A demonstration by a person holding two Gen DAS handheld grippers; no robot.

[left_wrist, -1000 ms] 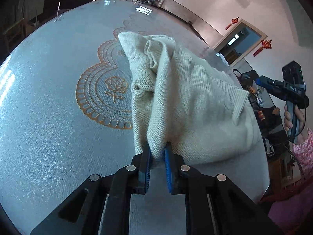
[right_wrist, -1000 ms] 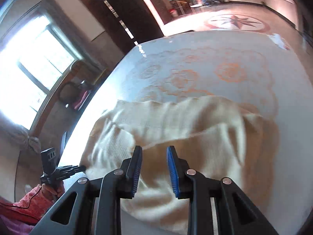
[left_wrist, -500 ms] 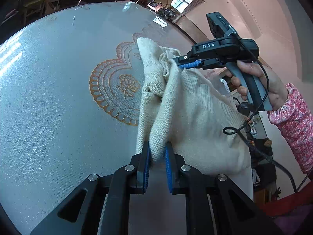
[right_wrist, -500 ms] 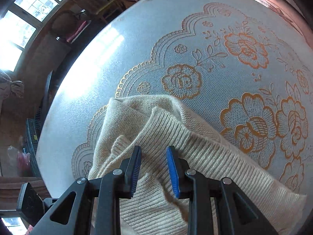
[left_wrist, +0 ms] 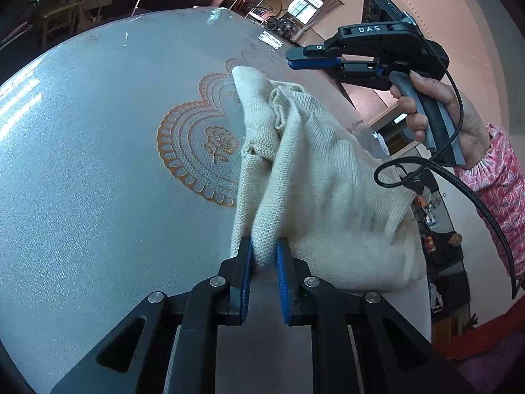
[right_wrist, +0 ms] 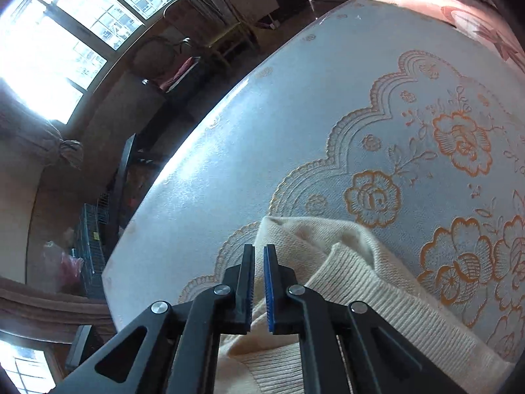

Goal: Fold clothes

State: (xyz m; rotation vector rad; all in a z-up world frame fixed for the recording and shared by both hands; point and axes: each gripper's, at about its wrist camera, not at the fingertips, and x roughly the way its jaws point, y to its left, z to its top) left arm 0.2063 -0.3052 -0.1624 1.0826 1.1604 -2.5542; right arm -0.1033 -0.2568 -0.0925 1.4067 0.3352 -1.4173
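Note:
A cream knitted sweater (left_wrist: 328, 180) lies bunched on the round table (left_wrist: 82, 164). My left gripper (left_wrist: 264, 249) is shut on a raised fold at the sweater's near edge, and the cloth rises in a ridge from its pads. In the left wrist view my right gripper (left_wrist: 290, 58) hovers just above the sweater's far corner. A hand (left_wrist: 443, 108) holds it. Its jaws are closing almost together with nothing between them. In the right wrist view the same gripper (right_wrist: 259, 249) points down at the corner of the sweater (right_wrist: 361, 295), whose ribbed hem lies below and to the right.
The table's pale cover (right_wrist: 262, 131) carries an orange lace-and-rose pattern (right_wrist: 370, 197). A pink patterned sleeve (left_wrist: 498, 180) and a black cable (left_wrist: 426, 170) hang at the right. Chairs (right_wrist: 177, 72) stand by the window past the table's edge.
The right gripper swung in from the far right to the sweater's far corner, and its jaws went from apart to nearly together. The left gripper kept its hold on the fold.

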